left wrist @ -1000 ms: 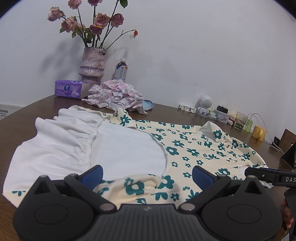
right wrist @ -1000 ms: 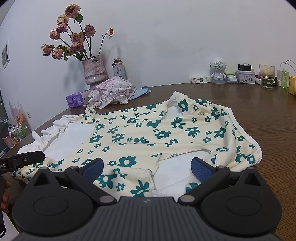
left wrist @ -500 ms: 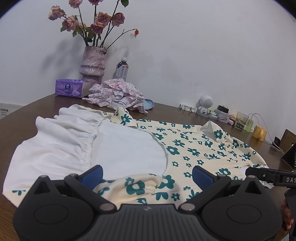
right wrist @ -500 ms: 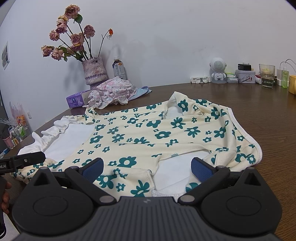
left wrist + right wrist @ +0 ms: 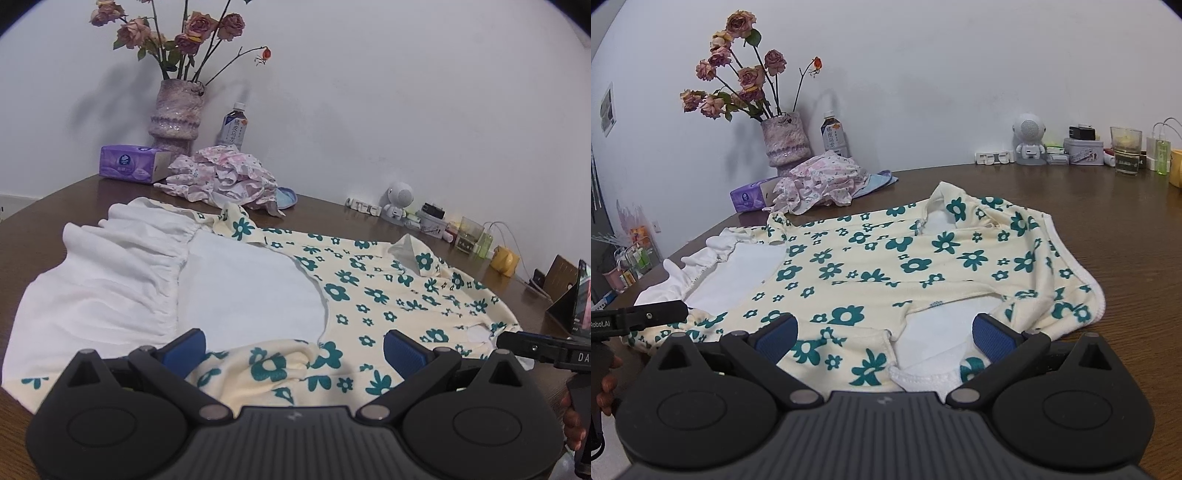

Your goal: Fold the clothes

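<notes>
We hold the left gripper (image 5: 293,345) and right gripper (image 5: 884,330) spread wide at the frame bottom, over the soft cream floral dress (image 5: 886,266) lying flat mid-frame on the wood-grain desk (image 5: 1126,240)

Two garments (image 5: 369,295) (image 5: 225,177), one vase (image 5: 177,110), one bottle (image 5: 233,127), one tissue pack (image 5: 129,164)

A vase of dried roses (image 5: 176,110) is being kept at the 11 o'clock end of the brown table (image 5: 1126,236), with a purple tissue box (image 5: 129,163) just beside it toward 9 o'clock. A drink bottle (image 5: 233,126) is being partly hidden by a crumpled pink garment (image 5: 225,180). Toward 2 o'clock, a white robot figurine (image 5: 1029,139) and a glass (image 5: 1125,150) are being kept against the wall.
</notes>
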